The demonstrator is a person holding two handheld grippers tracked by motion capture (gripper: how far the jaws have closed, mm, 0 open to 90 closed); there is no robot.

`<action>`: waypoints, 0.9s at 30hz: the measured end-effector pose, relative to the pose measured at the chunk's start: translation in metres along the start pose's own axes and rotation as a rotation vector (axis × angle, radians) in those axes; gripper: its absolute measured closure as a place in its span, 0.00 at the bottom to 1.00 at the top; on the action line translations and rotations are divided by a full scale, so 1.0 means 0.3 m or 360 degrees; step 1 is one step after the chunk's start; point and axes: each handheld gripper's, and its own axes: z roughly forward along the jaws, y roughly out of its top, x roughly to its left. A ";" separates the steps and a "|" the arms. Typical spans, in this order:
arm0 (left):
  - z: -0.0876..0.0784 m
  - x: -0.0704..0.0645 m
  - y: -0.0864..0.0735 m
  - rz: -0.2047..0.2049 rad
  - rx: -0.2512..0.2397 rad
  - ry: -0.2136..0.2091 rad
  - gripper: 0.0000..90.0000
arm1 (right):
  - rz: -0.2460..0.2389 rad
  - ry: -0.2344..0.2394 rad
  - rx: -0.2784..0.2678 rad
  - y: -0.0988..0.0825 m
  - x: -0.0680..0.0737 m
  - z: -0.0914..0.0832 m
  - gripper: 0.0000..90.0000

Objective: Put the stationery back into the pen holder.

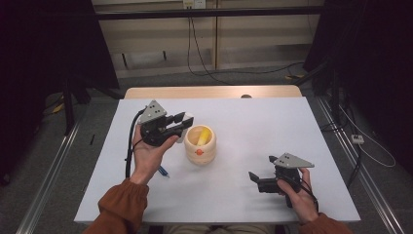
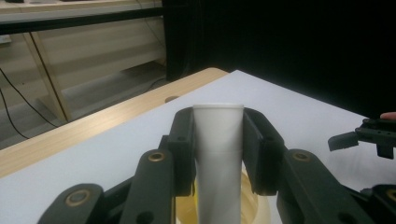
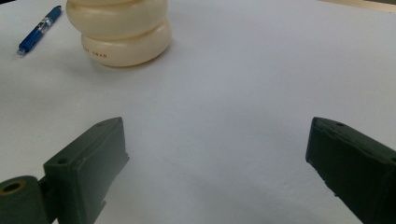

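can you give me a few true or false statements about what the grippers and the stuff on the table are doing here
1. The left gripper is clamped on a white cylinder. True.
2. The right gripper grips the blue pen. False: its jaws stand wide apart with nothing between them, and the pen lies on the table beyond.
3. The cream holder stands upright with a yellow thing inside. True.
4. The white cylinder lies flat on the table. False: it is held above the holder's rim.
5. The blue pen is inside the holder. False: it lies on the table beside it.
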 end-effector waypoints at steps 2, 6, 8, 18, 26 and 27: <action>0.007 -0.006 -0.006 -0.0013 -0.0004 -0.0011 0.75 | -0.0003 -0.0001 0.0001 0.000 0.001 0.000 0.05; 0.021 -0.022 -0.011 -0.0006 0.0001 -0.0030 0.75 | -0.0003 0.0000 0.0000 0.000 0.001 0.000 0.05; 0.027 -0.025 -0.008 -0.0007 -0.0013 -0.0033 0.75 | -0.0005 -0.0002 0.0000 -0.001 0.001 0.001 0.05; 0.088 -0.006 -0.018 -0.0051 -0.0042 -0.0043 0.75 | -0.0004 -0.0001 -0.0001 -0.001 0.001 0.000 0.05; 0.129 0.011 -0.030 -0.0096 -0.0058 -0.0027 0.75 | -0.0010 0.0007 0.0006 -0.002 0.002 0.001 0.05; 0.135 0.009 -0.032 -0.0097 -0.0056 -0.0024 0.75 | -0.0012 0.0011 0.0009 -0.002 0.003 0.001 0.05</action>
